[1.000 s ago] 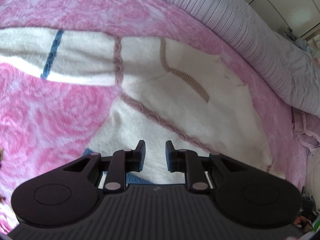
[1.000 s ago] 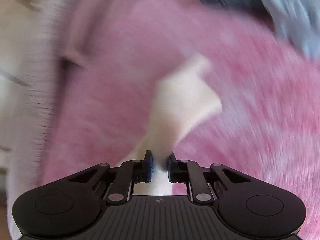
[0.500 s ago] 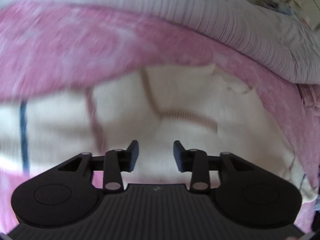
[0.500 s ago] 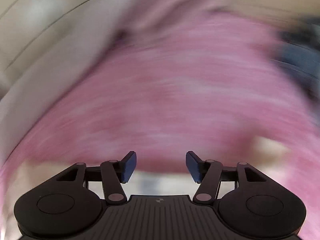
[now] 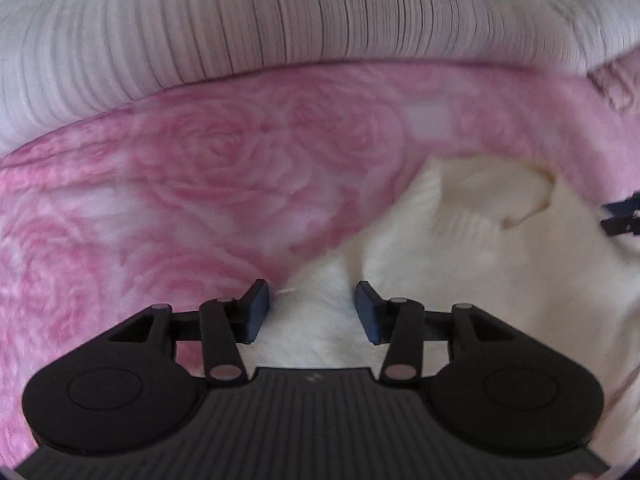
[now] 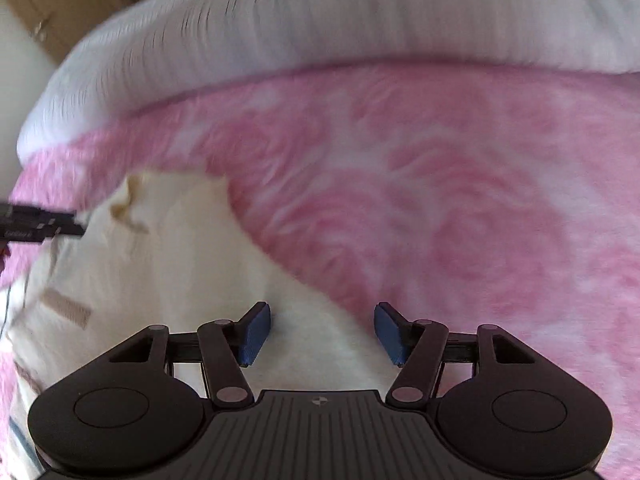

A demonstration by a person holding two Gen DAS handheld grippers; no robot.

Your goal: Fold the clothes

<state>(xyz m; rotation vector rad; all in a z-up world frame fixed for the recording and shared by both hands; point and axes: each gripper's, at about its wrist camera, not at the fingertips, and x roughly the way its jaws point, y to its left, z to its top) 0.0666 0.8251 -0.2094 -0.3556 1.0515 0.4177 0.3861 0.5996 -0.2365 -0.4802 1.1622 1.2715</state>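
Cloth is released: the right gripper (image 6: 320,330), pinching the cream garment (image 6: 160,264) a second ago, now gapes empty, like the left gripper (image 5: 312,306); that fold is laid.

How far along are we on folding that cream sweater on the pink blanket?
Done: the cream fleece sweater lies partly gathered on the pink rose-patterned blanket, its cloth bunched near the top edge. In hand: nothing; the left gripper and right gripper are both open over the sweater's near edge. Left: grip that edge, finish the folds, smooth it flat.
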